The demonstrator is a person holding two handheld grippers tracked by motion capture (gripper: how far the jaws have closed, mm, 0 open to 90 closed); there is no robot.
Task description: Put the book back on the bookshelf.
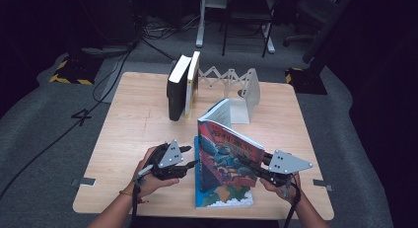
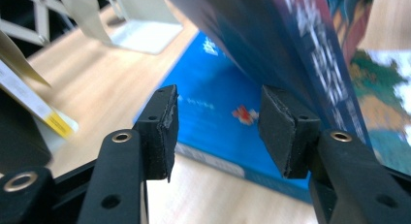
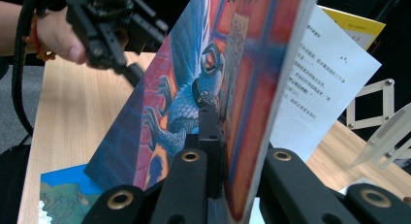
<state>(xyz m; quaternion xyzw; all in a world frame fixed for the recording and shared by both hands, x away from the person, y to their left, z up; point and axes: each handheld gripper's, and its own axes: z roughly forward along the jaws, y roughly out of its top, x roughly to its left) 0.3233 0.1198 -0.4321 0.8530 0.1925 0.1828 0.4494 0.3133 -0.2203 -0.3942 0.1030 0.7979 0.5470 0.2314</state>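
Between the tongs, tilted book (image 1: 230,156) grasped by right tongs (image 1: 260,170), left tongs (image 1: 191,156) released beside it.

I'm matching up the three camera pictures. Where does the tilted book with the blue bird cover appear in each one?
High view: the tilted book stands at centre bottom, over the flat blue book, clamped by the right claw.
Left gripper view: its dark spine edge slants across the upper right.
Right gripper view: its bird cover spans the centre.
Shared landmark: the flat blue book beneath it.
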